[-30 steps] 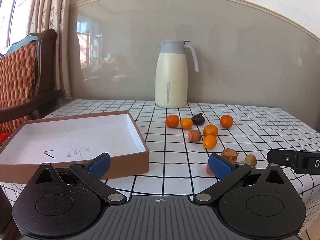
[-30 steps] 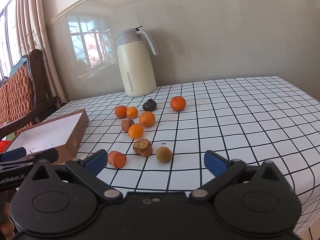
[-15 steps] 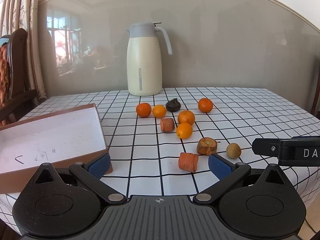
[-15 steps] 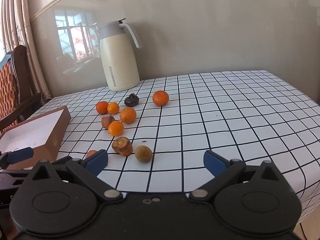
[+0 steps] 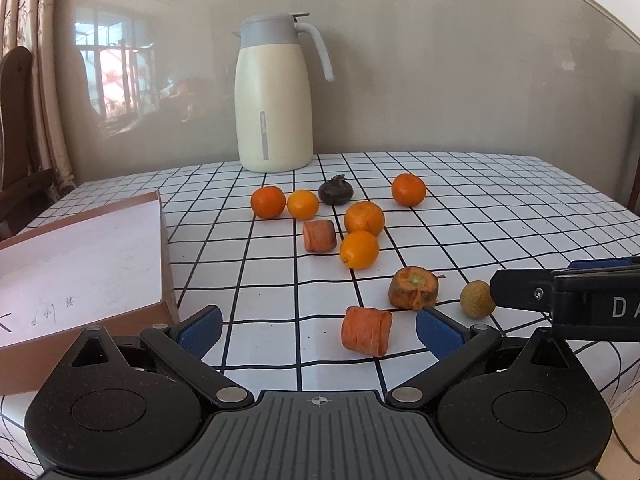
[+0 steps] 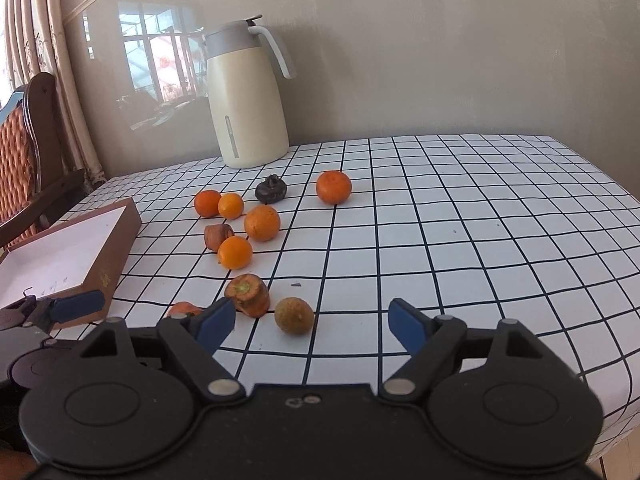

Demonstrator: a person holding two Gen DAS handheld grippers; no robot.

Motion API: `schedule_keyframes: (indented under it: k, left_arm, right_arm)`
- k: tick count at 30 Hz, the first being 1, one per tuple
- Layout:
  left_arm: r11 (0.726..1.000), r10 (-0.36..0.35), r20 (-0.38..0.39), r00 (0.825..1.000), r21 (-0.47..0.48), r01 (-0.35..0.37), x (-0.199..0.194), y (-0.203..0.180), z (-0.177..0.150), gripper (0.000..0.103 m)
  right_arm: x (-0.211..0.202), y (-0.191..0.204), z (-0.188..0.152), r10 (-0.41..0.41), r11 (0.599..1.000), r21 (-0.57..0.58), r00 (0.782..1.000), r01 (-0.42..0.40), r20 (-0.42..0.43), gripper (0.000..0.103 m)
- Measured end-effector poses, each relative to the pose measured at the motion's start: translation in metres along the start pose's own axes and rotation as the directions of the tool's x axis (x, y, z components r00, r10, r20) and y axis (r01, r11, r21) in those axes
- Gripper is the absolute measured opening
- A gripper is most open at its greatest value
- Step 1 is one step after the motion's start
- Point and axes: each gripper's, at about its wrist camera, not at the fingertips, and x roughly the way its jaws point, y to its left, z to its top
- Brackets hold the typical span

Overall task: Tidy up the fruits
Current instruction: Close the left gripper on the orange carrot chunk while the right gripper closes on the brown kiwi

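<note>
A brown box (image 5: pixel 162 256) lies at the desk's (image 5: pixel 500 204) left; the left tool (image 5: pixel 318 326) gapes just before a carrot chunk (image 5: pixel 366 331), gripping nothing. Right of it, the right tool (image 6: pixel 310 324) is closing, a small brown fruit (image 6: pixel 294 315) between its tips, untouched
</note>
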Motion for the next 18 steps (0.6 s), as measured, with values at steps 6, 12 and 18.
schedule_keyframes:
  k: [6, 12, 18]
  left_arm:
    - [1.000, -0.012, 0.007, 1.000, 0.028, 0.011, 0.004, -0.008, -0.002, 0.103]
    - [0.999, -0.038, -0.037, 0.999, 0.019, 0.038, 0.012, -0.009, -0.004, 0.064]
    - [0.998, -0.061, -0.036, 0.997, 0.020, 0.062, 0.014, -0.014, -0.006, 0.035]
  right_arm:
    - [0.009, 0.003, 0.001, -0.007, 1.000, -0.016, 1.000, 0.007, -0.019, 0.069]
    - [0.018, 0.001, 0.005, -0.001, 1.000, -0.007, 0.999, 0.001, -0.032, 0.059]
    - [0.024, 0.004, 0.004, 0.003, 1.000, -0.011, 0.999, -0.004, -0.045, 0.053]
